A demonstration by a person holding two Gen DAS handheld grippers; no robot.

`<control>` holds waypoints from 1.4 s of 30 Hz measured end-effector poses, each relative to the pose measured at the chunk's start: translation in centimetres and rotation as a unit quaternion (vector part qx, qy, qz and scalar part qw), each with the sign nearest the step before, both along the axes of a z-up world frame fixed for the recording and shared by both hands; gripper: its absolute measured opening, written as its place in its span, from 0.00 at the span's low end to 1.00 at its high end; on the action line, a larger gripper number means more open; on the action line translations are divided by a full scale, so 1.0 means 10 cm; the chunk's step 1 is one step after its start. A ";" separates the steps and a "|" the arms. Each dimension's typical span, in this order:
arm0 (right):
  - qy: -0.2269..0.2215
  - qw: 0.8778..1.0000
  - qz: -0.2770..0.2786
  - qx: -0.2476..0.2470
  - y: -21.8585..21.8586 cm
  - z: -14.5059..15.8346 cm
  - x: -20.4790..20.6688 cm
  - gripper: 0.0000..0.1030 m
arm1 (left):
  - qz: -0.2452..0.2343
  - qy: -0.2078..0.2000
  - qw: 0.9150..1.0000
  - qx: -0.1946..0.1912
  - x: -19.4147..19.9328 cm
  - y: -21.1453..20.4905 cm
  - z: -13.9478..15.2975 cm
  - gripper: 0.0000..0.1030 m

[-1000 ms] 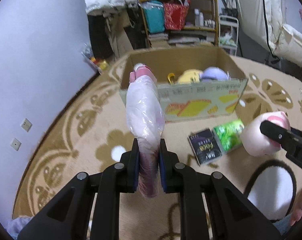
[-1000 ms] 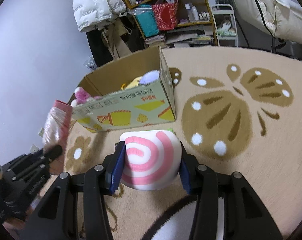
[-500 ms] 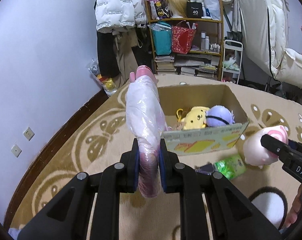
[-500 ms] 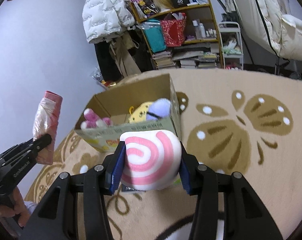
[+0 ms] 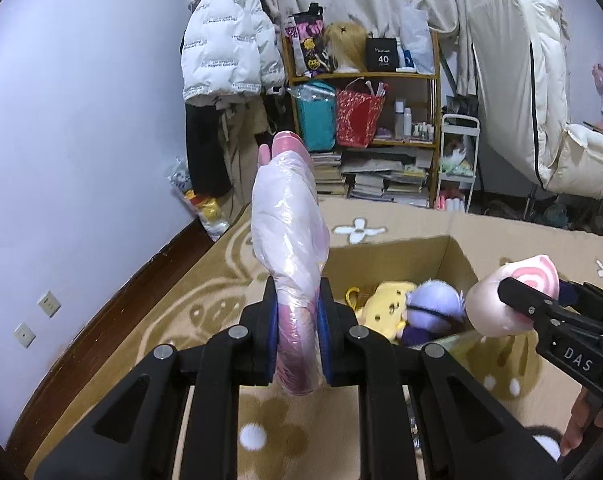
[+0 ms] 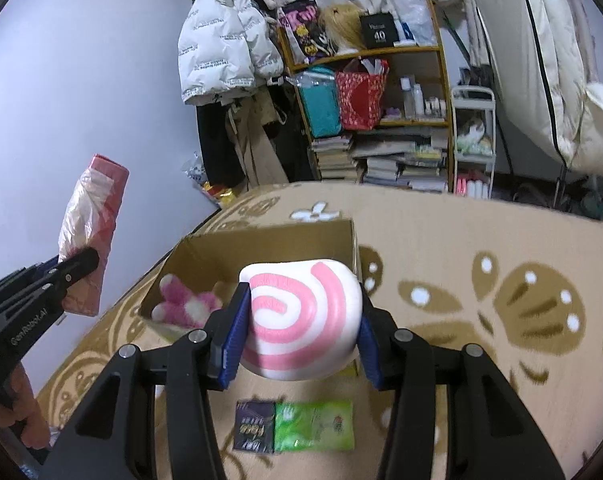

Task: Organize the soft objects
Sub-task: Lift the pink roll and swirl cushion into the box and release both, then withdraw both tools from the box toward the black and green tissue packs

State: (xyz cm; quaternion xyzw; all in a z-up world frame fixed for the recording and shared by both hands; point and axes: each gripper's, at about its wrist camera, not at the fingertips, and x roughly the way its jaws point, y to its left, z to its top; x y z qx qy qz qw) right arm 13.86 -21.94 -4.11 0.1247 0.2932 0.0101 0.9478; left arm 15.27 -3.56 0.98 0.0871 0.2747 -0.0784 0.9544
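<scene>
Cardboard box (image 5: 453, 256): left view shows us yellow and purple plush (image 5: 433, 308); right view shows pink plush (image 6: 185, 304), packets (image 6: 297, 426). Left gripper (image 5: 297, 328) clamps bagged roll (image 5: 289, 224), right gripper (image 6: 301, 328) clamps swirl plush (image 6: 301, 320), both above box.

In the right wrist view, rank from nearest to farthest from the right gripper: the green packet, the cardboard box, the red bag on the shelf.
1. Green packet: on the rug just below the right gripper, which is shut on the swirl cushion.
2. Cardboard box: open, just beyond the cushion.
3. Red bag: on the shelf against the far wall.
</scene>
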 end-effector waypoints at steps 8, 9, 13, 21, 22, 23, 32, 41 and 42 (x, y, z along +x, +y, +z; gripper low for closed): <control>-0.014 0.999 0.023 -0.022 -0.01 0.02 0.36 0.50 | -0.015 -0.008 1.000 -0.011 0.35 -0.10 -0.02 0.15; -0.016 0.999 0.026 -0.021 -0.01 0.01 0.39 0.50 | -0.018 -0.006 1.000 -0.011 0.39 -0.12 -0.04 0.15; -0.021 0.999 0.039 -0.020 -0.01 -0.05 0.51 0.51 | -0.023 0.002 1.000 -0.008 0.49 -0.18 -0.12 0.15; 0.003 0.999 0.047 -0.013 0.01 -0.27 0.66 0.57 | -0.021 0.026 0.999 0.021 0.55 -0.36 -0.31 0.17; 0.006 0.999 0.046 -0.015 0.01 -0.29 0.66 0.57 | -0.022 0.027 0.999 0.023 0.54 -0.38 -0.32 0.18; 0.010 0.999 0.045 -0.016 0.01 -0.33 0.67 0.58 | -0.022 0.026 0.999 0.027 0.54 -0.39 -0.34 0.18; 0.024 0.999 0.039 0.000 -0.05 -0.36 0.64 0.86 | 0.003 0.041 0.999 0.016 0.57 -0.29 -0.40 0.30; 0.024 1.000 0.013 -0.013 -0.09 -0.21 0.49 1.00 | 0.042 0.044 0.998 0.005 0.45 -0.08 -0.28 0.82; 0.025 1.000 0.012 -0.014 -0.09 -0.21 0.47 1.00 | 0.048 0.042 0.998 0.007 0.43 -0.06 -0.26 0.87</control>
